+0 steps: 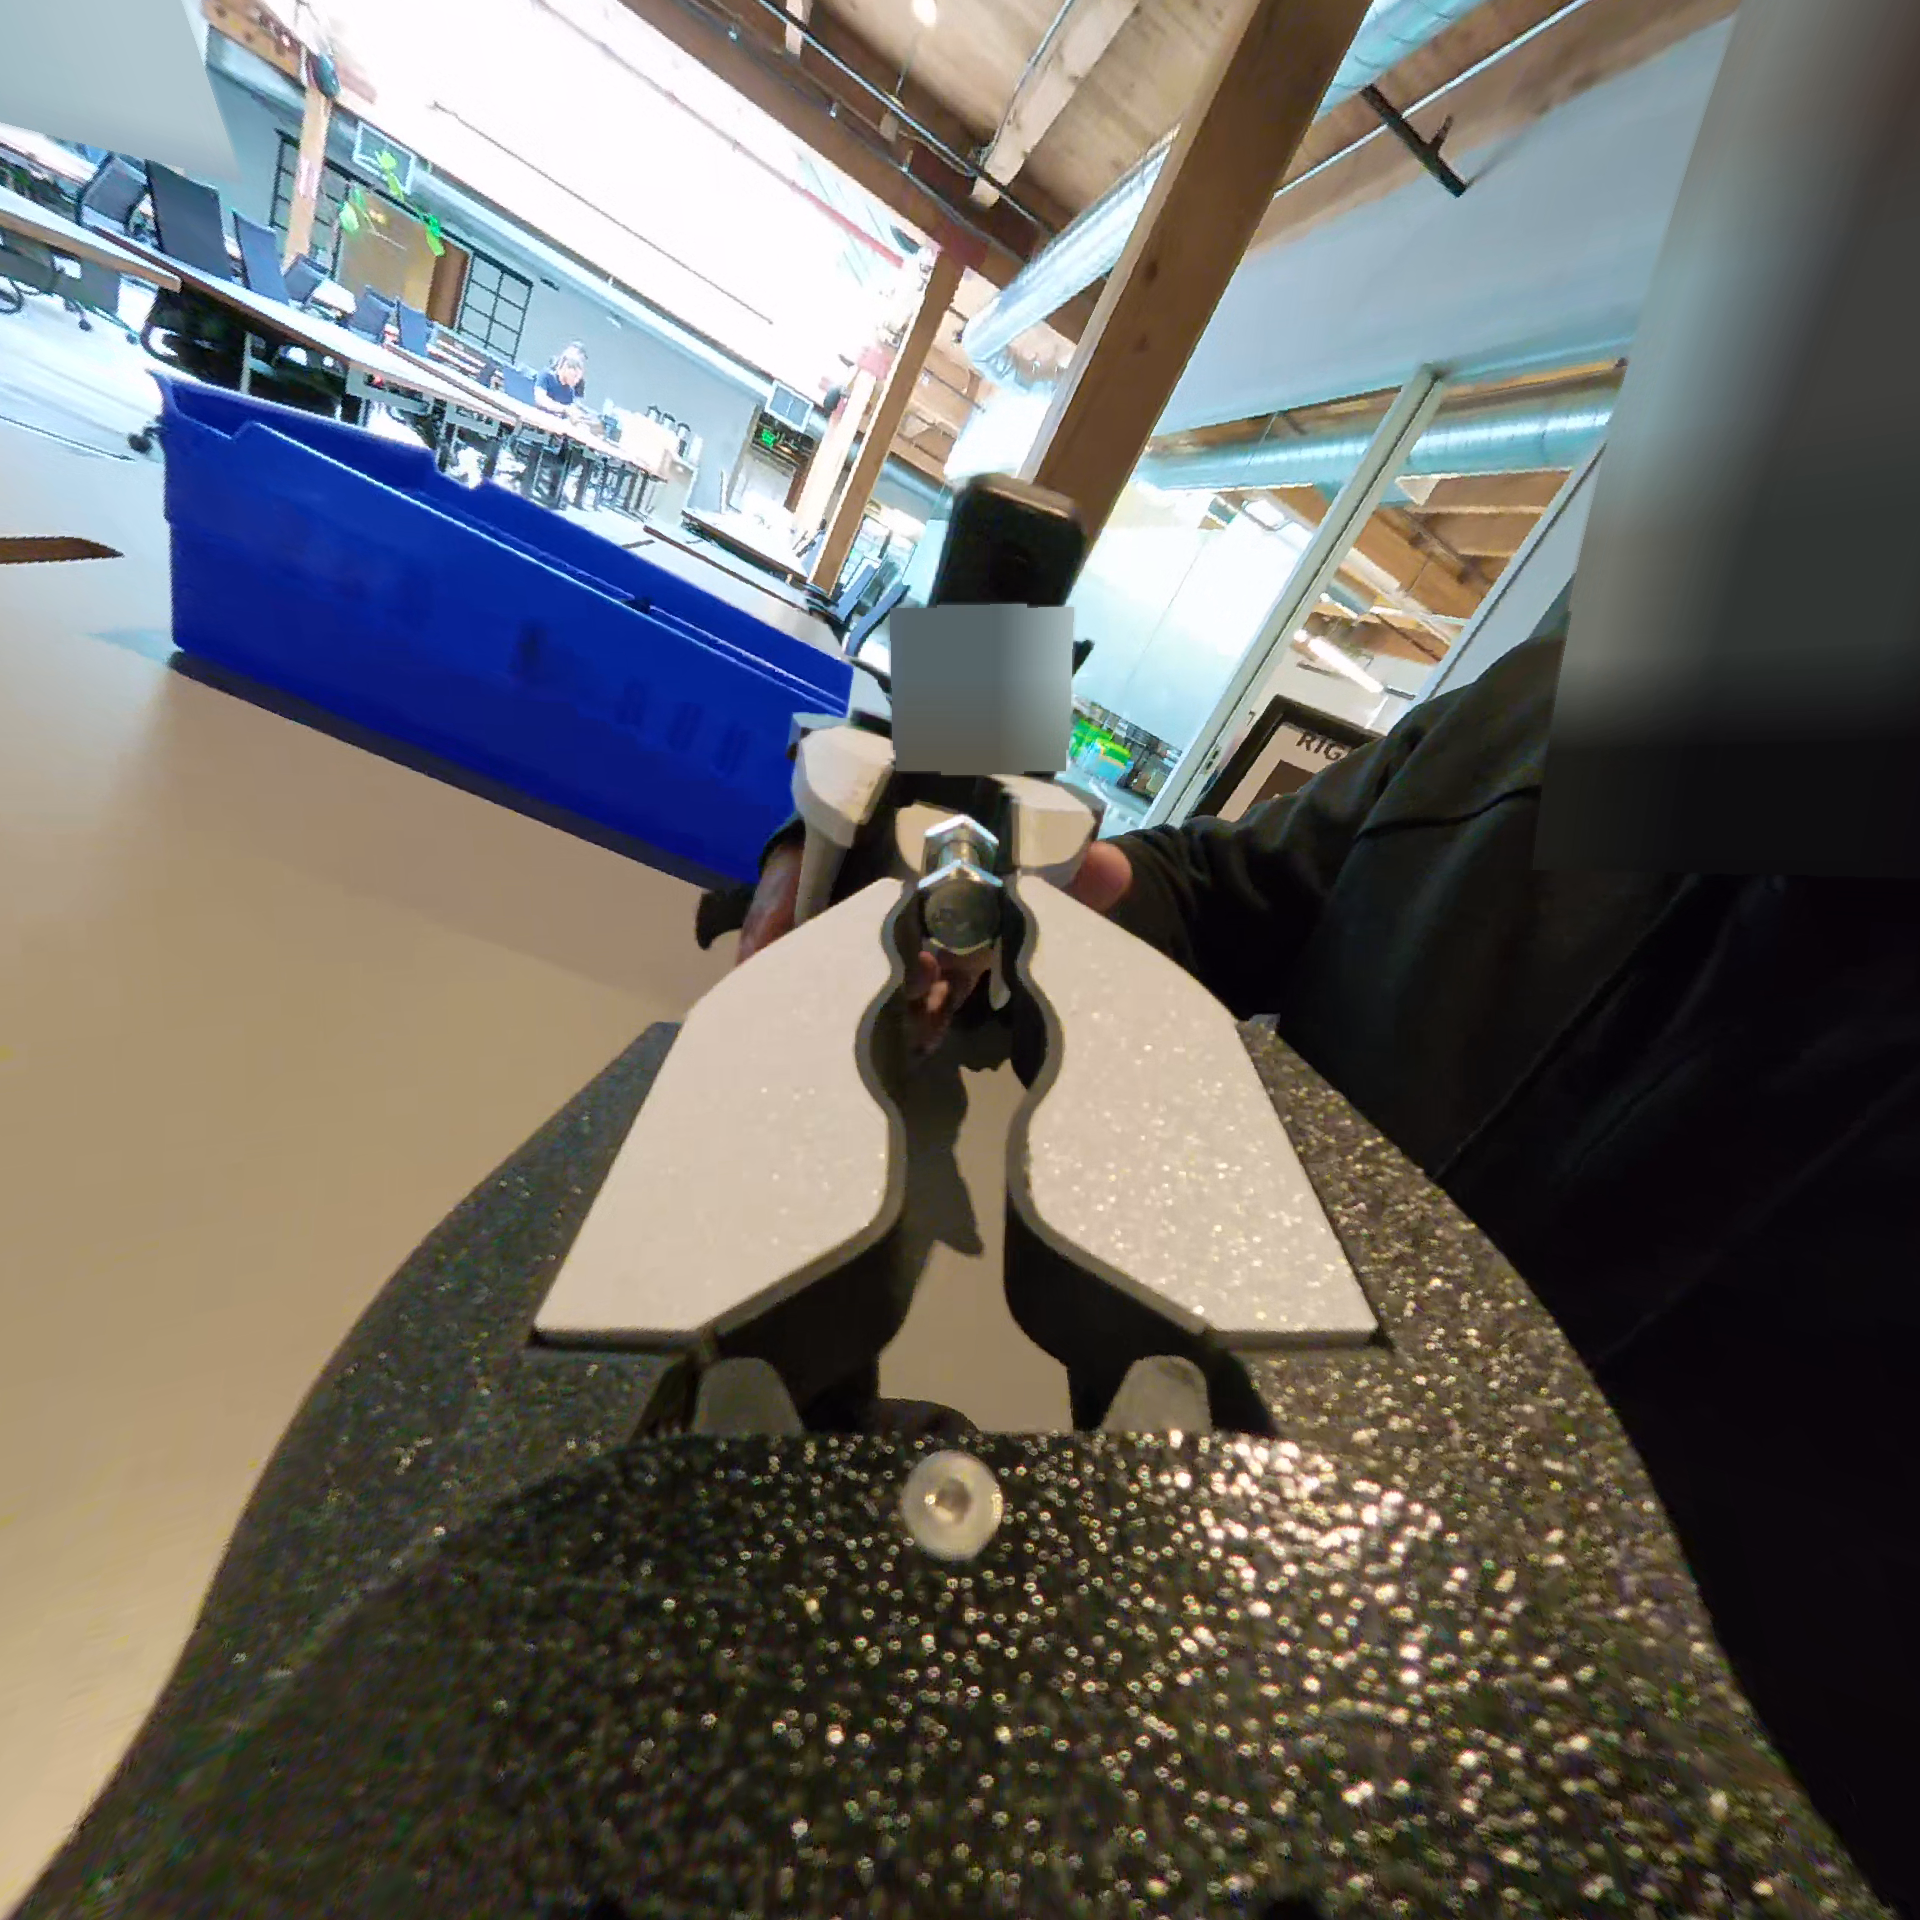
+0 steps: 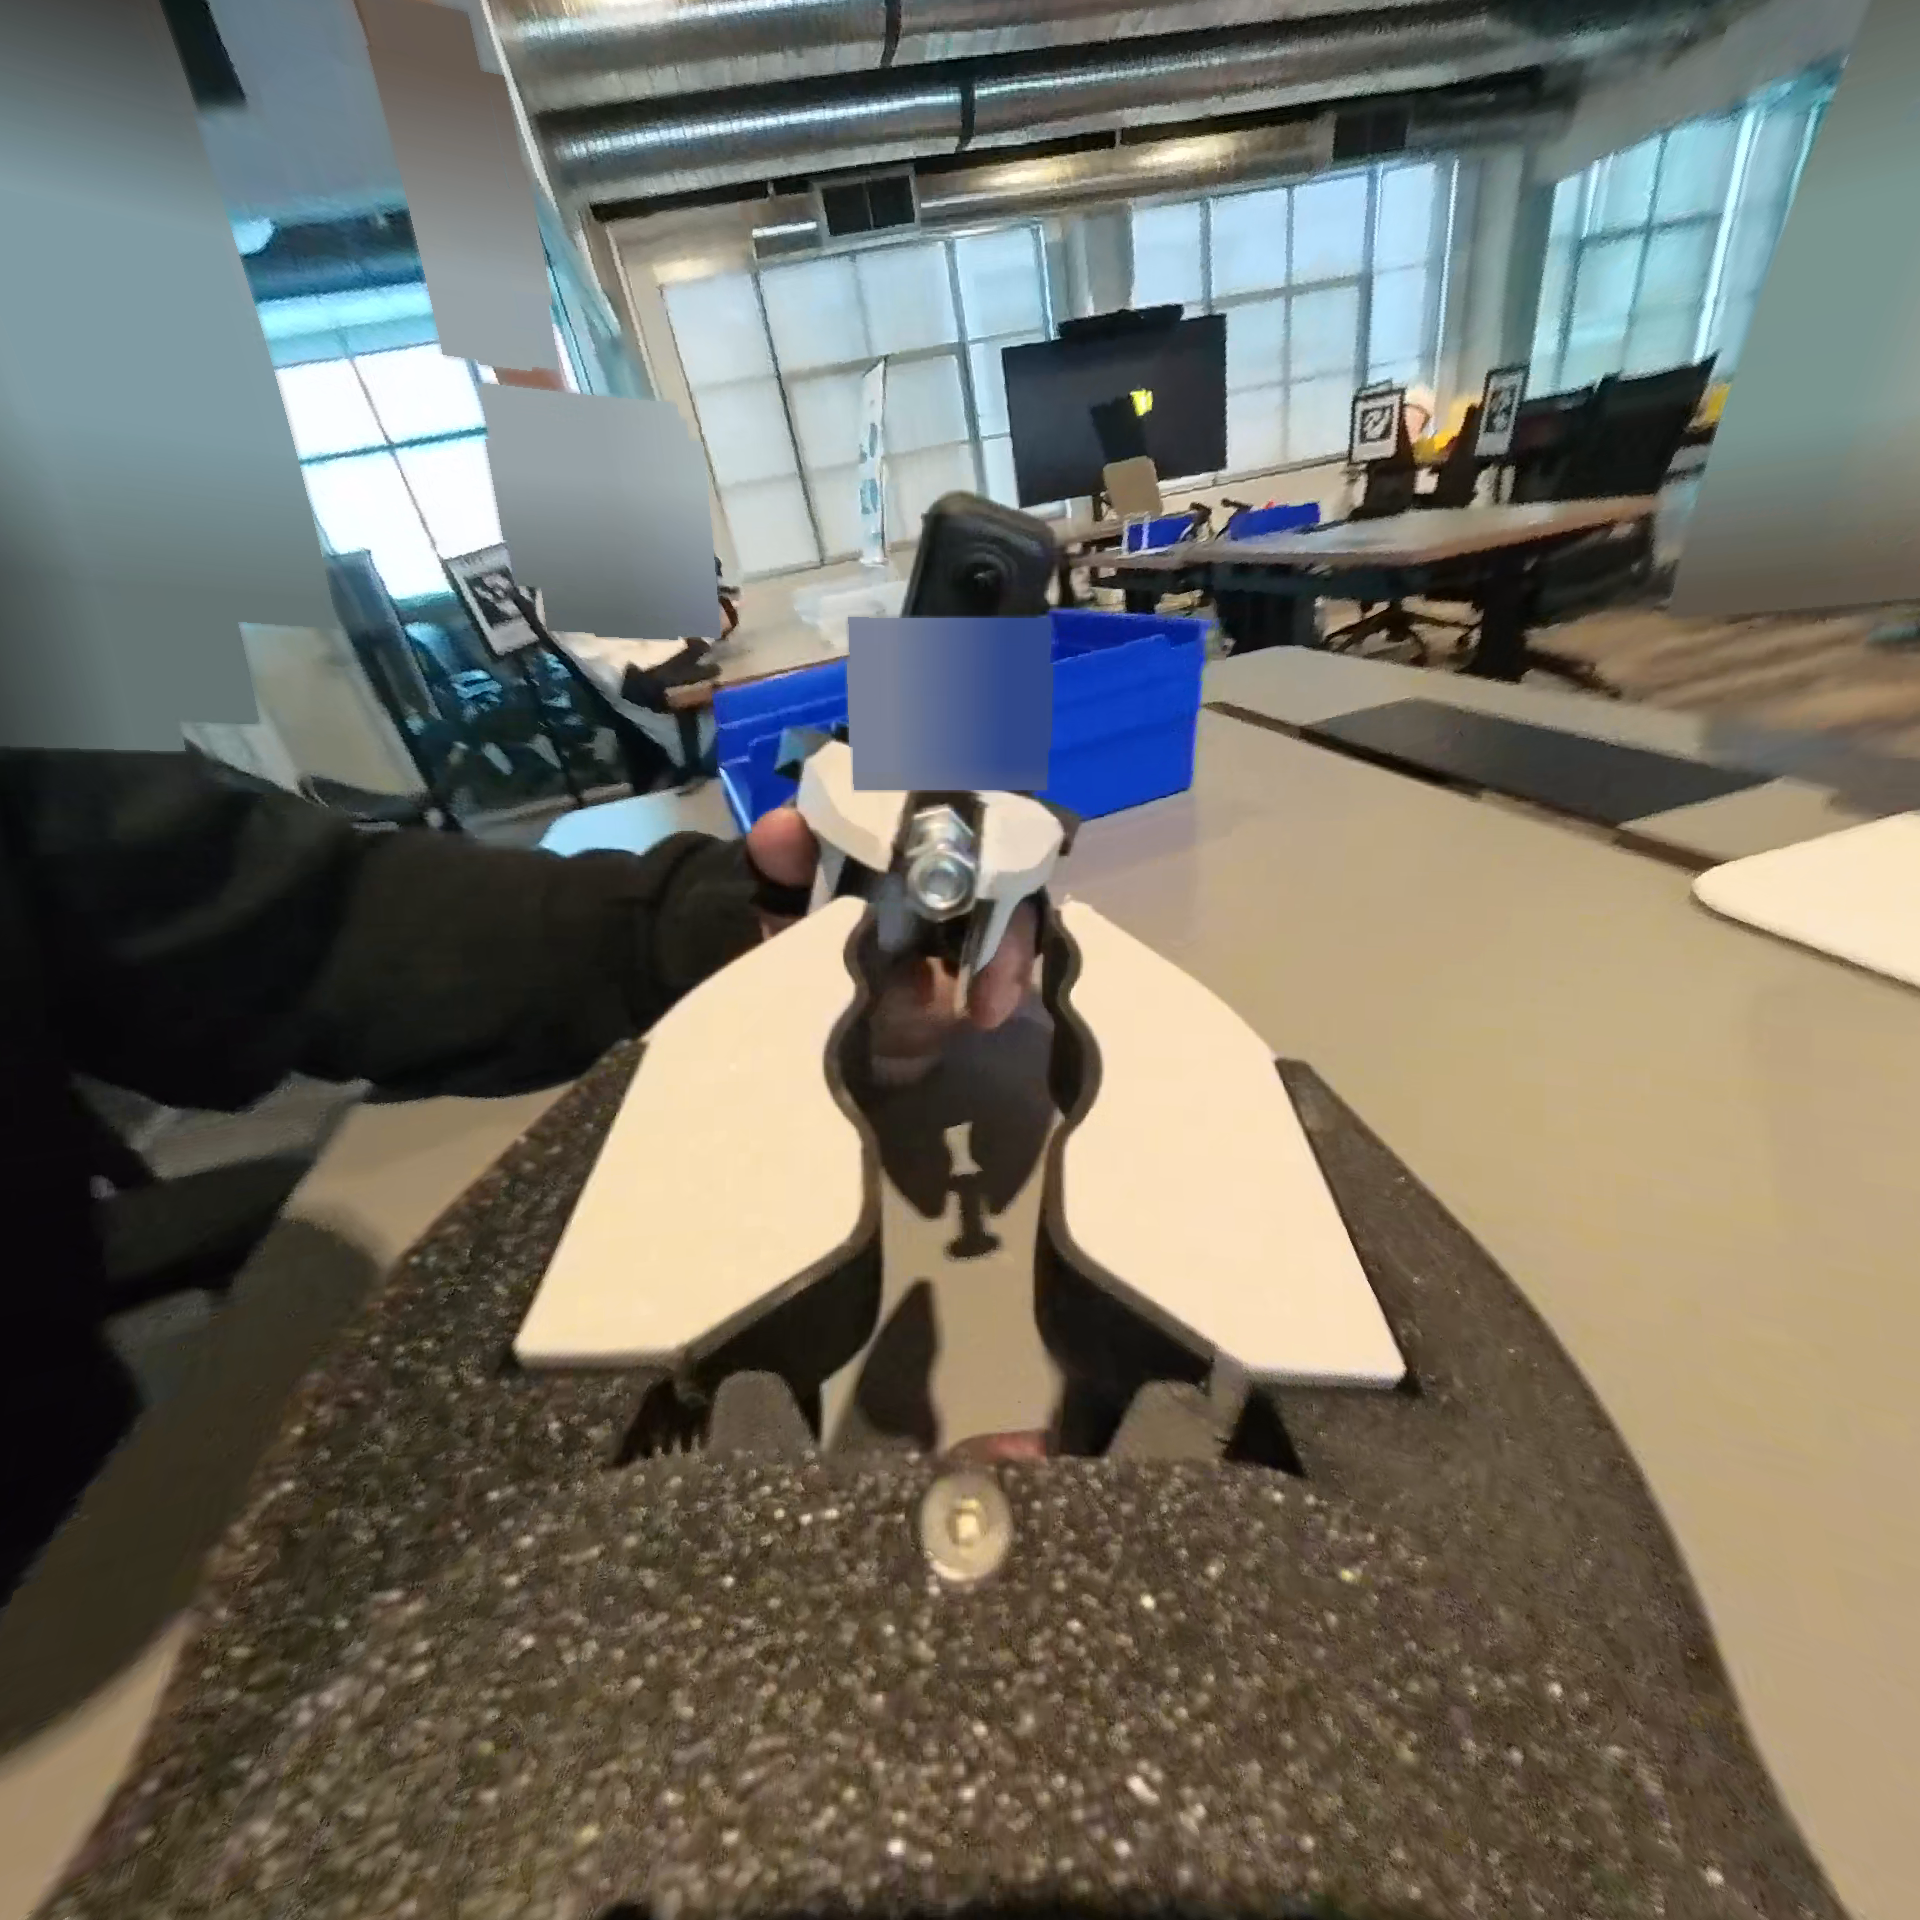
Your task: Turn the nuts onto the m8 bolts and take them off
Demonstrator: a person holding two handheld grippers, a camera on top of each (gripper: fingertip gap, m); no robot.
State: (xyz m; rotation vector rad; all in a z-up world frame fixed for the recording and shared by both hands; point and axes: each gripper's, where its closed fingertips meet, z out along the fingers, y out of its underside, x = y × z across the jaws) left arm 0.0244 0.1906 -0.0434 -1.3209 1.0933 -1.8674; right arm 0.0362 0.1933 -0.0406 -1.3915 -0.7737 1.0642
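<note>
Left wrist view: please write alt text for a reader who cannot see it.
The left tool grips a bolt carrying a nut, which the facing right tool holds. A blue bin stands behind on the grey table.

Open-plan office: long desks [image 1: 343,332], office chairs [image 2: 1455,468], wall screen [image 2: 1112,400], exposed ducts [image 2: 831,114].

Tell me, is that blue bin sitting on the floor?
No, the blue bin rests on the grey table, behind the two grippers.
</note>
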